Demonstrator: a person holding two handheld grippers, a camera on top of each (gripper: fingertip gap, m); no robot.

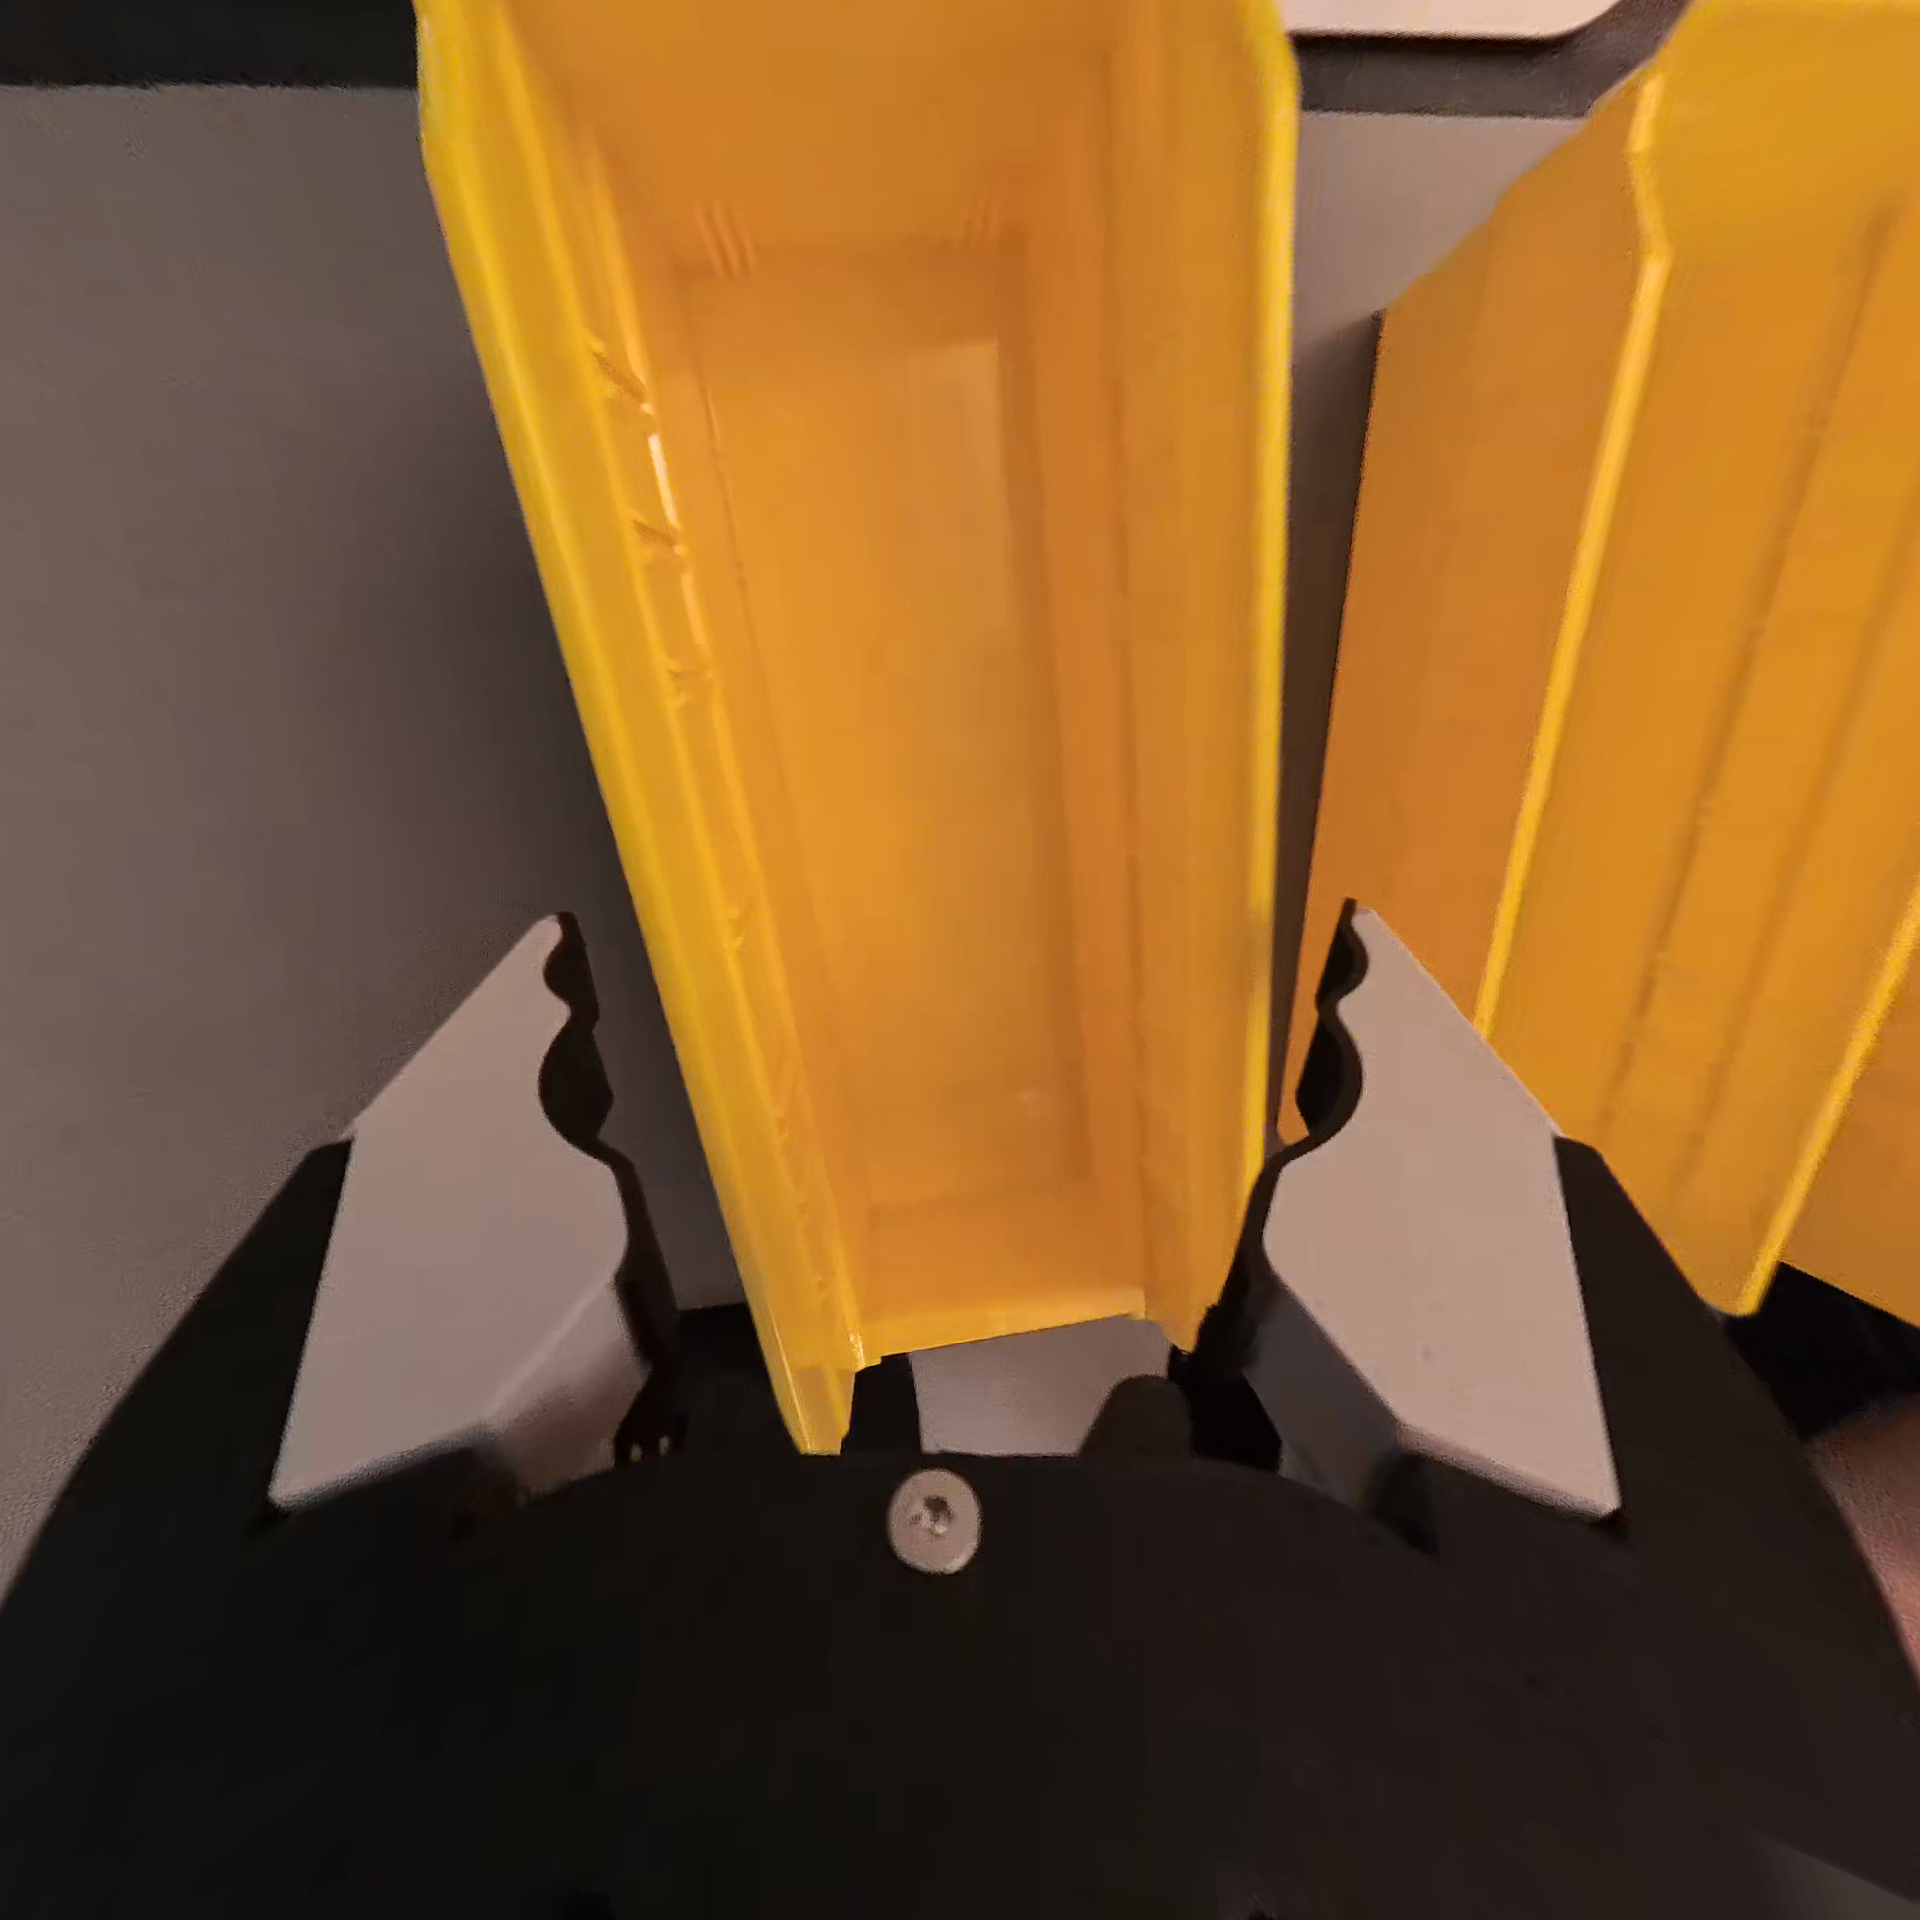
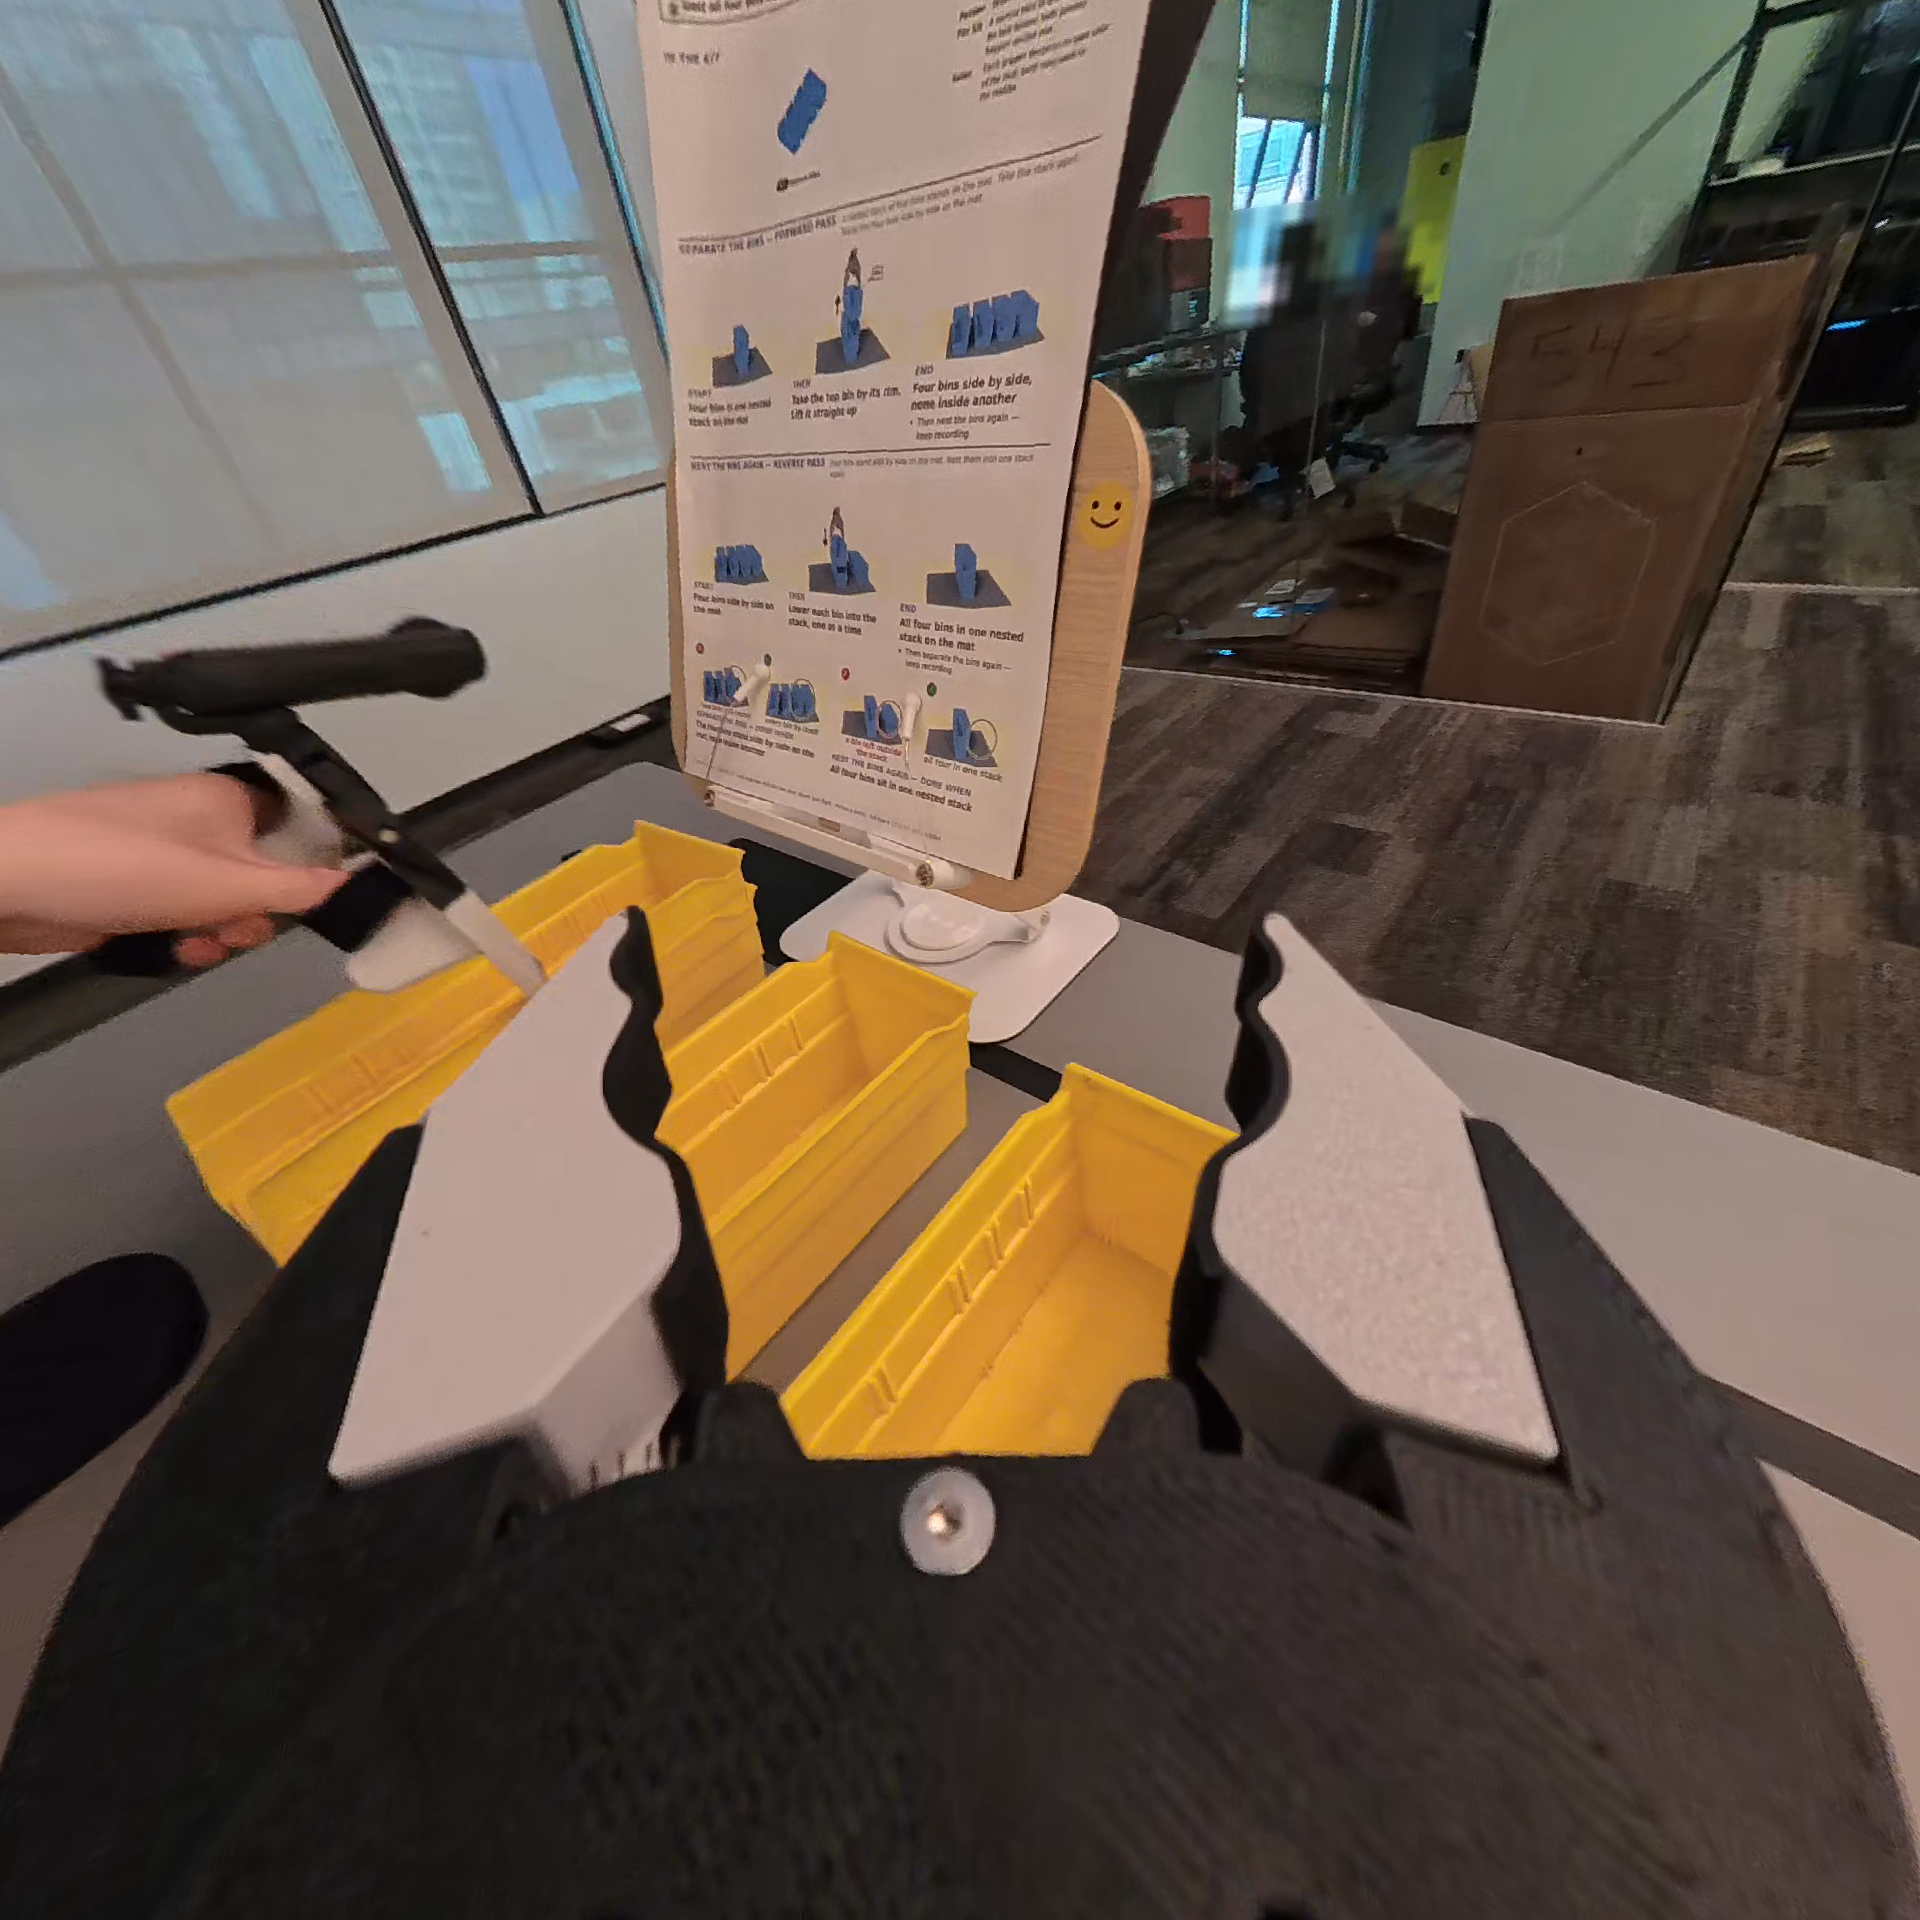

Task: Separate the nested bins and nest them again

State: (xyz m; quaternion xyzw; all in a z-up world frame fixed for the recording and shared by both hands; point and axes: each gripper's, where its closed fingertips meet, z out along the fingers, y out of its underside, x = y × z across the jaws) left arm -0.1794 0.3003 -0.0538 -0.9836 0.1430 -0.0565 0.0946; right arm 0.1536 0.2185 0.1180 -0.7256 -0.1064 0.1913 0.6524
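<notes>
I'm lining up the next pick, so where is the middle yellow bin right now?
In the right wrist view the middle yellow bin stands on the grey table, between the nested stack on its left and a single bin on its right, before the instruction stand.

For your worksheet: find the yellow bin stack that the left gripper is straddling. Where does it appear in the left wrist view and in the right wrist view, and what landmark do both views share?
Left wrist view: the yellow bin stack fills the centre, running up from between the open left gripper.
Right wrist view: it lies at left, under the left gripper, partly behind the right gripper's finger.
Shared landmark: the neighbouring yellow bin, just right of the stack.
</notes>
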